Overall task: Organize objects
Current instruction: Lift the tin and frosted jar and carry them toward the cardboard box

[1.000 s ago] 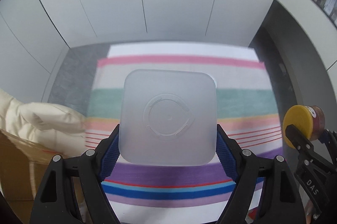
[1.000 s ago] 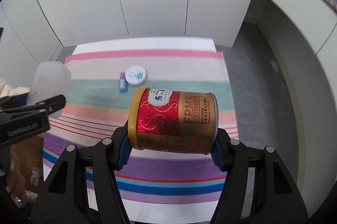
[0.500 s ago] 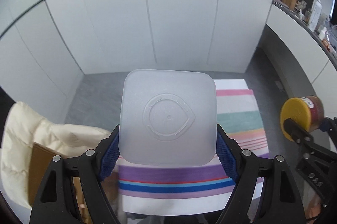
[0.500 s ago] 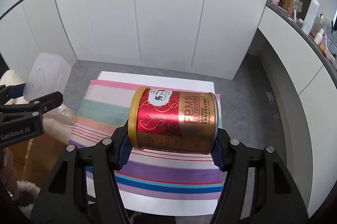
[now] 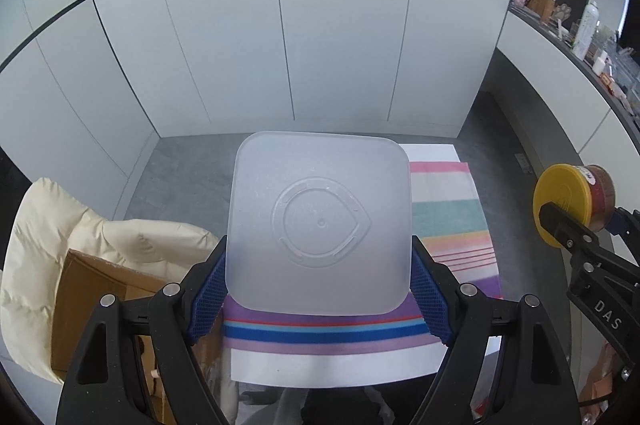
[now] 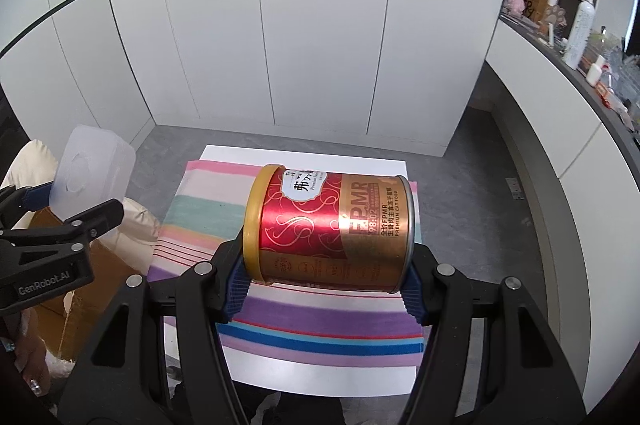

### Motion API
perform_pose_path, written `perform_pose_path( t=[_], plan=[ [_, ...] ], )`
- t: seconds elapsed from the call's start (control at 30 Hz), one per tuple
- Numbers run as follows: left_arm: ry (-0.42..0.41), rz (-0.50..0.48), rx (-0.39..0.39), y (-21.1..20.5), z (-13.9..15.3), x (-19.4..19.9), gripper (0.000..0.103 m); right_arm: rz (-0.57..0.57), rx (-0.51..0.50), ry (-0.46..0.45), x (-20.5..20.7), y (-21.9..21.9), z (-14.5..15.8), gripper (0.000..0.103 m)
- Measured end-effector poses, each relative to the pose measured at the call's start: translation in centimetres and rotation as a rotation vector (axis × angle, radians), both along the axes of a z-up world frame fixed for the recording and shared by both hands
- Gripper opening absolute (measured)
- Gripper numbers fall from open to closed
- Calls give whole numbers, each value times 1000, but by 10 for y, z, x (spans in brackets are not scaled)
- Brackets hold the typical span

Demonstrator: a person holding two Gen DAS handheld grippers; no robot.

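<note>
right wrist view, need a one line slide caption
Right gripper holds a red and gold cat food can sideways above the striped cloth.

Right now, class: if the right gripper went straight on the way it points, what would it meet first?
Probably the striped cloth on the white table below: the right gripper, shut on the cat food can, points down toward it. Depth is unclear.

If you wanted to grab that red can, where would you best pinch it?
By its two flat ends, as the right gripper does now: one pad on the yellow lid, one on the metal base. The can lies sideways, and flat ends give a steadier hold than the curved wall.
</note>
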State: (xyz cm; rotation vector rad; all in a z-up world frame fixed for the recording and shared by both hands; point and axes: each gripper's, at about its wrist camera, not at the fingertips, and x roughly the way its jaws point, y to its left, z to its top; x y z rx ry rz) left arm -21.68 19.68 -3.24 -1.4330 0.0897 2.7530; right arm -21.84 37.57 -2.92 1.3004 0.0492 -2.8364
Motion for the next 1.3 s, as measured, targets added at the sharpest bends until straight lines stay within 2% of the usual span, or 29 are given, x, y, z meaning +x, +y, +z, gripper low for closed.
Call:
perform_pose_path(
  t=[0.2,0.5,0.63,0.77,0.93,1.1,1.3],
  plan=[
    [30,8,12,-6,6,32,82,-5,15,-5,31,-4,-4,64],
    [17,4,56,-17,-7,91,82,0,-54,-66,95,-8,-28,64],
    [-10,-9,66,-20,-17,110,82,14,-55,-101,118,-16,-40,64],
    [-5,5,36,-24,-22,130,82,20,-72,-130,139,-20,-52,64],
    [-13,-28,35,-35,-30,165,82,23,-70,-155,167,-24,-64,64],
    [-28,-30,32,-45,-34,183,82,27,-65,-180,188,-24,-74,64],
    [-13,-32,40,-46,-30,184,82,4,-56,-174,193,-19,-72,64]
  ],
)
